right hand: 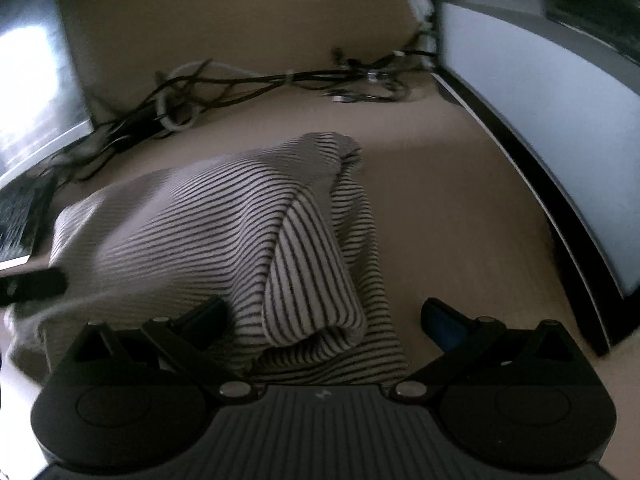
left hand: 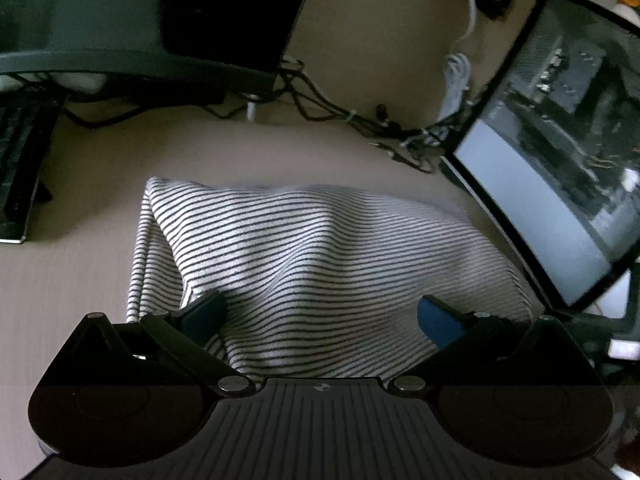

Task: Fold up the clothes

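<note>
A white garment with thin dark stripes [left hand: 320,256] lies folded on the beige table. My left gripper [left hand: 320,316] is open, its blue-padded fingers spread wide just above the near edge of the cloth, holding nothing. In the right wrist view the same striped garment [right hand: 224,224] is bunched, with a rolled fold [right hand: 316,280] running toward the camera. My right gripper [right hand: 324,316] is open, its fingers either side of that fold's near end, not closed on it. A dark tip of the left gripper [right hand: 32,284] shows at the left edge.
A tangle of black cables [left hand: 360,120] lies along the back of the table. A monitor [left hand: 560,152] stands at the right, another monitor [left hand: 140,20] at the back left, and a keyboard [left hand: 20,168] at the left. The right monitor [right hand: 560,128] is close to my right gripper.
</note>
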Demonstrator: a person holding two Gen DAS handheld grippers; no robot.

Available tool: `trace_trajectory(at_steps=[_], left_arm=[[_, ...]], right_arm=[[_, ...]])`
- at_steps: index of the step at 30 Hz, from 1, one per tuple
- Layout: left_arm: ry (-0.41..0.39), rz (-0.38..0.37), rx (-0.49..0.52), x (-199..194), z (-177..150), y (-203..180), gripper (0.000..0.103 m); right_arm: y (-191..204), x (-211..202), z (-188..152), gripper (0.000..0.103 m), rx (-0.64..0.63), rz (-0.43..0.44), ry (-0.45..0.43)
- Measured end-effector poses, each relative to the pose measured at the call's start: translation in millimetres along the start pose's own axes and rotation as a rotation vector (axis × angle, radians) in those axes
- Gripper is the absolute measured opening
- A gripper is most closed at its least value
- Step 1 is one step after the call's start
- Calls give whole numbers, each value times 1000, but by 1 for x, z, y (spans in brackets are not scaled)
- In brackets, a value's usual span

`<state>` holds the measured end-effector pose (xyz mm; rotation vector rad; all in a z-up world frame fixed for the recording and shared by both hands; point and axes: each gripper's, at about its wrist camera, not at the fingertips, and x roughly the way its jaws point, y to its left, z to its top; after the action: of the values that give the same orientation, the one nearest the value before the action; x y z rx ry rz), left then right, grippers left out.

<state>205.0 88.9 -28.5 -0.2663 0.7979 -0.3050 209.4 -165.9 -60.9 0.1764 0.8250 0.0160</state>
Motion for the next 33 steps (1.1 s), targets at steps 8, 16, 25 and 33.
trace_trajectory(at_steps=[8, 16, 25, 33], left_arm=[[-61, 227, -50, 13, 0, -31, 103], [-214, 345, -90, 5, -26, -55, 103], [-133, 349, 3, 3, -27, -48, 103], [-104, 307, -92, -11, -15, -35, 103]], right_arm=[[-12, 2, 2, 103, -146, 129, -18], [-15, -4, -11, 103, -211, 199, -68], [-39, -29, 5, 103, -170, 242, -40], [-17, -45, 40, 100, -207, 134, -321]])
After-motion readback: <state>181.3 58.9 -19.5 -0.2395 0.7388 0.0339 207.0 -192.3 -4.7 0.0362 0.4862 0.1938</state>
